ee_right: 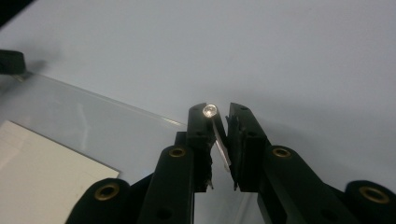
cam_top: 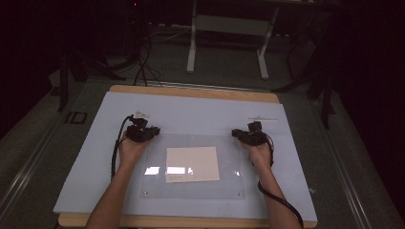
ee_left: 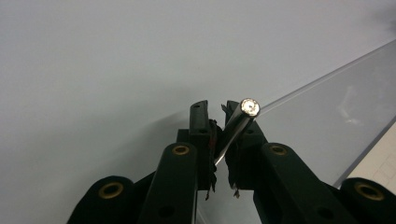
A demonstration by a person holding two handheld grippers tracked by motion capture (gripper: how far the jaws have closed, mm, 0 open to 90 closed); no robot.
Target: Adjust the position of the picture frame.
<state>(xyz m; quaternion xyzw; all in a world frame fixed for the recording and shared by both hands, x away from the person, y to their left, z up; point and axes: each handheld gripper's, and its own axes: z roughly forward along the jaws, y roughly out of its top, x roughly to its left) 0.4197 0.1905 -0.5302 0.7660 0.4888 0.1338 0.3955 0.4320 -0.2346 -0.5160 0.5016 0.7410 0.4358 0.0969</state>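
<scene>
A clear acrylic sheet [cam_top: 229, 181] lies on the pale blue mat [cam_top: 191, 112], with a cream paper [cam_top: 192, 163] under its middle. My left gripper [cam_top: 141, 131] hovers at the sheet's far left corner. In the left gripper view, this gripper [ee_left: 215, 108] is shut on a slim metal pin [ee_left: 243, 116] with a shiny round head. My right gripper [cam_top: 250, 135] is at the far right corner. The right gripper view shows it [ee_right: 218, 109] shut on a second metal pin [ee_right: 215, 130]. The sheet's edge [ee_right: 116, 105] and the paper [ee_right: 42, 172] lie to the left there.
The mat covers a wooden table [cam_top: 191, 90]. Two small white strips [cam_top: 261, 118] [cam_top: 141, 114] lie on the mat beyond the grippers. A white-legged frame [cam_top: 229, 33] and cables [cam_top: 143, 62] are on the floor behind.
</scene>
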